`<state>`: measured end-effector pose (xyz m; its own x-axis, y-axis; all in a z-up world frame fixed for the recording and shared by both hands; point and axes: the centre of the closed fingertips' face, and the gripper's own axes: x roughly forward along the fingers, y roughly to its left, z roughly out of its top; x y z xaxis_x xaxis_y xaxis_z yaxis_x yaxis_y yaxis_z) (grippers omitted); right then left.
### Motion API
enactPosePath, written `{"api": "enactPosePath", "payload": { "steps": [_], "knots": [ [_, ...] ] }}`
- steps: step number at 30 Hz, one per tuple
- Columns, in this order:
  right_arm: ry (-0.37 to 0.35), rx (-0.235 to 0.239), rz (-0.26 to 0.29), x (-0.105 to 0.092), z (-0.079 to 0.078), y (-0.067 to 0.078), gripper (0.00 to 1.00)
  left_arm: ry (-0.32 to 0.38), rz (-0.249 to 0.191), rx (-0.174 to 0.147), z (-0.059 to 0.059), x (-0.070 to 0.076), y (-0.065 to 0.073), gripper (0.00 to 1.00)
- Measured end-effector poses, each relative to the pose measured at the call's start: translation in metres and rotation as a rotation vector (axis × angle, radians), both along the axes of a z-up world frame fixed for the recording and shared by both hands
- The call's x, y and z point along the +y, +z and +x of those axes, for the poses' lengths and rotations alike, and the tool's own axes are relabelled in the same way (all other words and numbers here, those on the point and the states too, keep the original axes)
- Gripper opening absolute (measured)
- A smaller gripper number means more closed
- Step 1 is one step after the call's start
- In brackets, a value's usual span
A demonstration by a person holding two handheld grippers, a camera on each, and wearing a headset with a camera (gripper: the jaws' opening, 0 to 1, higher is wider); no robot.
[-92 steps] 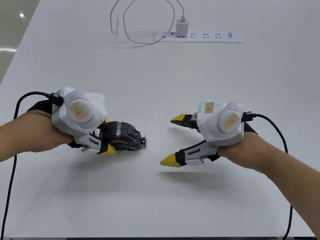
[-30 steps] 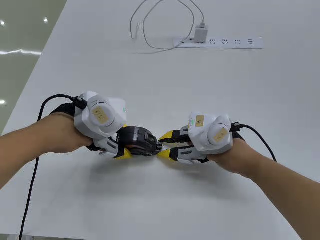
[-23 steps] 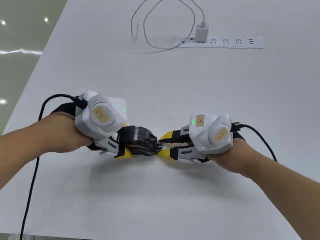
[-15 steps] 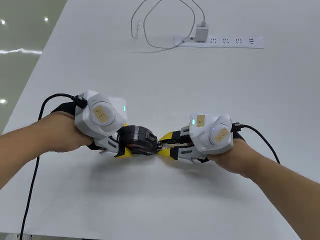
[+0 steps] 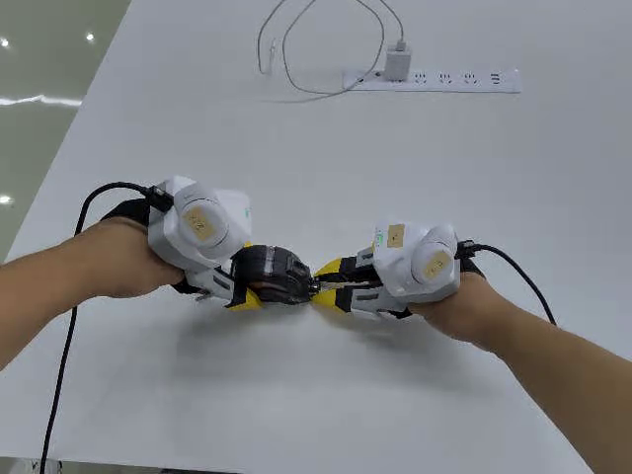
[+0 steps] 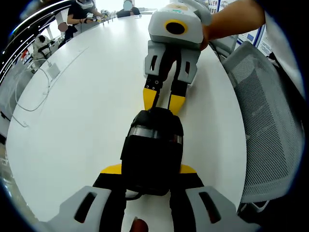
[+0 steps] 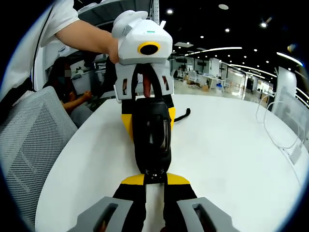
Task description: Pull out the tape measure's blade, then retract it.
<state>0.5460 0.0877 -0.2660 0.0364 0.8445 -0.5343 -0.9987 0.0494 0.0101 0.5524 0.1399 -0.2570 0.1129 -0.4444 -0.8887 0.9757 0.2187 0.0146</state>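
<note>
A black tape measure (image 5: 278,276) is held just above the white table (image 5: 326,178), and my left gripper (image 5: 253,287) is shut on its body. In the left gripper view the case (image 6: 152,147) sits between the yellow fingertips (image 6: 112,169). My right gripper (image 5: 322,286) faces it from the right, its yellow tips pinched together at the case's mouth, on the blade's end hook (image 7: 154,176). In the right gripper view the case (image 7: 151,133) stands straight ahead of the right gripper (image 7: 154,181). No length of blade shows outside the case.
A white power strip (image 5: 434,79) with a plugged-in charger (image 5: 399,65) and a looped cable (image 5: 296,54) lies at the table's far side. A grey mesh chair (image 6: 270,111) stands beside the table. The table's left edge (image 5: 74,118) is near my left arm.
About three seconds ago the right gripper stood open, apart from the tape measure; it has since moved left to the case's mouth and shut. Over the last second both grippers have stayed almost still.
</note>
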Motion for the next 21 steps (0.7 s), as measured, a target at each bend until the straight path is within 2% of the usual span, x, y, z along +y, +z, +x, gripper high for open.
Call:
{"api": "enactPosePath", "payload": {
  "steps": [16,21],
  "knots": [
    [0.018,-0.013,-0.010,-0.0025,-0.0012,0.0002,0.08,-0.007,-0.003,-0.002,-0.0008,-0.0007,0.0001,0.30],
    [0.018,-0.015,-0.017,-0.0093,-0.0007,0.0002,0.08,-0.005,-0.005,-0.001,-0.0012,-0.0014,0.0007,0.30]
  ]
}}
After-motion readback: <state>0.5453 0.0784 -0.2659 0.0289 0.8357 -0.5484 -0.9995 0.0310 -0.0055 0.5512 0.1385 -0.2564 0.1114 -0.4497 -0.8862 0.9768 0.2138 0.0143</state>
